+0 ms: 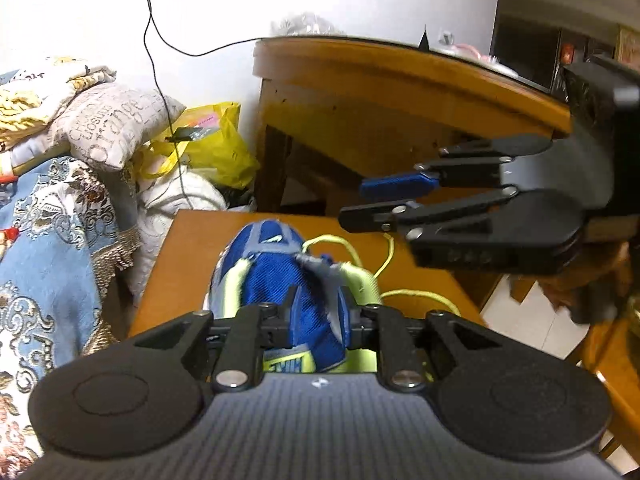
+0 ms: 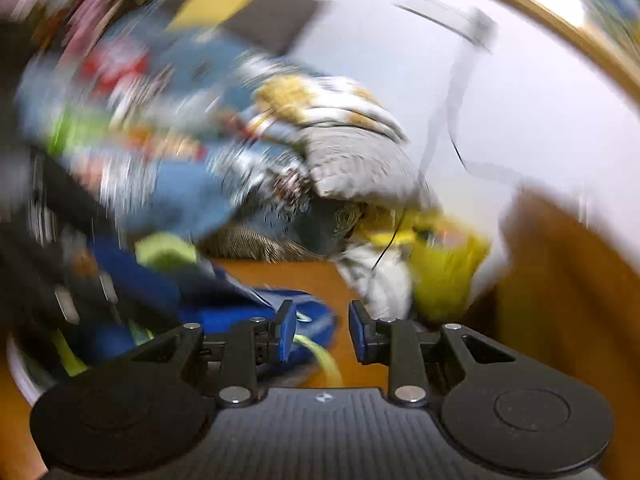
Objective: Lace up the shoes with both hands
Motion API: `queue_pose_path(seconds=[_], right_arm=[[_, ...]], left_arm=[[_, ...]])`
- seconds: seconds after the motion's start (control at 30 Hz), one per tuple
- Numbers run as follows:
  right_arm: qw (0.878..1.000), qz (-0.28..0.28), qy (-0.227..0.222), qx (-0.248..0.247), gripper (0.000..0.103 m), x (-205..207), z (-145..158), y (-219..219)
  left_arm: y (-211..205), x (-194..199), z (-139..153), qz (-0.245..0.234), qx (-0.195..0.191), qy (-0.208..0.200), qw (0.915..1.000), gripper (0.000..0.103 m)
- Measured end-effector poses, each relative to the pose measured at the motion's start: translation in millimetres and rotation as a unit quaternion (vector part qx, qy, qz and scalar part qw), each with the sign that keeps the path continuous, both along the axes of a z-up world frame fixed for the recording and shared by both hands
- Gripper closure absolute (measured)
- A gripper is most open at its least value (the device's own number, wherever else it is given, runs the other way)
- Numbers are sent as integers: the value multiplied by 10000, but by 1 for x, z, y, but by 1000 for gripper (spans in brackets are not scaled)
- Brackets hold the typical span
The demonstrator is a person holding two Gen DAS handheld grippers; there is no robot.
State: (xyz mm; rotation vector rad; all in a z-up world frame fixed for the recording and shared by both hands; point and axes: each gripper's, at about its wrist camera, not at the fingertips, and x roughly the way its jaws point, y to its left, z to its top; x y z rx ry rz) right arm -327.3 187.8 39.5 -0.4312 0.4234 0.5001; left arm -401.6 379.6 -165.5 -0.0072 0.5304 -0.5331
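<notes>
A blue shoe (image 1: pixel 276 264) with grey trim and yellow-green lining lies on a small wooden table (image 1: pixel 180 264), toe away from me. My left gripper (image 1: pixel 320 320) is shut on the shoe's blue tongue (image 1: pixel 316 312). A yellow-green lace (image 1: pixel 416 296) lies loose on the table right of the shoe. My right gripper (image 1: pixel 356 200) hovers above and right of the shoe, open and empty. The right wrist view is motion-blurred; there my right gripper (image 2: pixel 322 332) is open, with the shoe (image 2: pixel 256 316) and lace (image 2: pixel 320 354) below left.
A larger wooden table (image 1: pixel 400 80) stands behind. A pile of bedding and a pillow (image 1: pixel 104 124) lies at the left, with a yellow bag (image 1: pixel 216 140) beside it. A black cable (image 1: pixel 156 60) hangs on the white wall.
</notes>
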Motion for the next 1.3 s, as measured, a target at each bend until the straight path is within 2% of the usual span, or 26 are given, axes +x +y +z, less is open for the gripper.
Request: queue_pose_path(seconds=[0.03, 0.1, 0.17, 0.23, 0.37, 0.6, 0.73, 0.87, 1.07, 1.3], right_arm=[[9990, -132, 247, 339, 73, -27, -20, -15], [9952, -375, 612, 665, 74, -34, -38, -13], [9932, -565, 775, 666, 74, -37, -67, -2], [9921, -619, 841, 694, 77, -28, -114, 13], [9916, -788, 763, 682, 78, -25, -167, 44], [9889, -843, 790, 933, 78, -54, -192, 59], [9895, -823, 797, 886, 78, -52, -205, 50], [9875, -920, 820, 979, 79, -44, -208, 40], [9900, -991, 624, 784, 79, -44, -207, 42], [9923, -949, 555, 568, 79, -55, -207, 42]], left_arm=[[3, 0, -2, 20, -10, 13, 10000, 81], [8, 1, -4, 91, -78, 97, 9999, 81], [15, 4, -8, 146, -187, 253, 9994, 81], [20, 7, -11, 145, -275, 369, 9988, 81], [20, 8, -11, 94, -268, 372, 9989, 81], [10, 11, -5, -41, -150, 226, 9996, 81], [-2, 18, -2, -50, 221, 68, 9997, 82], [-4, 31, -2, -178, 353, 165, 9991, 86], [-9, 34, -1, -255, 643, 139, 9975, 86], [0, 33, -4, -338, 461, 239, 9981, 86]])
